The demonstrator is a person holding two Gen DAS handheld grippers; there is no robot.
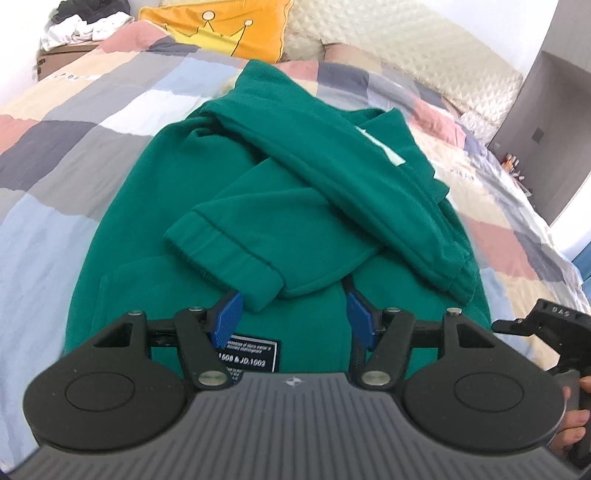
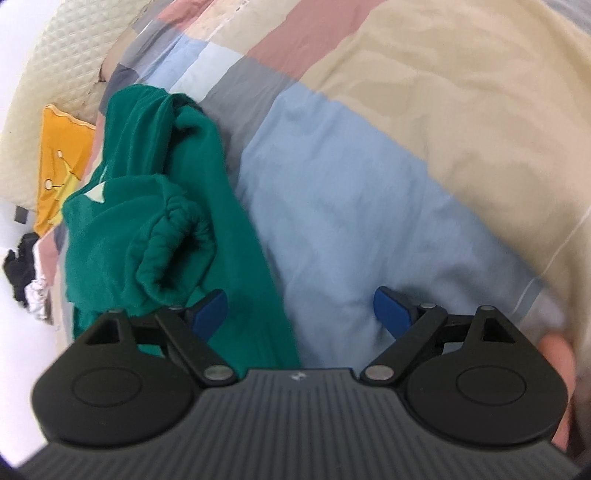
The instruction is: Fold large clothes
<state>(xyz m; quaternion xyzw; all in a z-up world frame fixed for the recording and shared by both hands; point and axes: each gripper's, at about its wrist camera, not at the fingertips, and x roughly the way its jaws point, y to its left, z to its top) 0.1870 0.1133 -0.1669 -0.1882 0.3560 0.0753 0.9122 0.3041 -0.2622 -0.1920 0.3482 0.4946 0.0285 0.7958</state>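
Fingers: L gripper (image 1: pixel 293 314) released, R gripper (image 2: pixel 301 308) released, nothing gripped. 1 green sweatshirt (image 1: pixel 236 177) centre frame on bed (image 1: pixel 55 155), 2 sleeves crossed; 1 orange pillow (image 1: pixel 218 26) upper left.

Bright, even daylight; fisheye edges bend, with slight motion blur.

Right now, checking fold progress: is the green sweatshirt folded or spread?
Partly folded: the green sweatshirt lies on the quilt, both sleeves crossed over its body.

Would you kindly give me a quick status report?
Left gripper open over green sweatshirt, sleeves folded across. Right gripper open, empty, at its edge. Nothing in the way.
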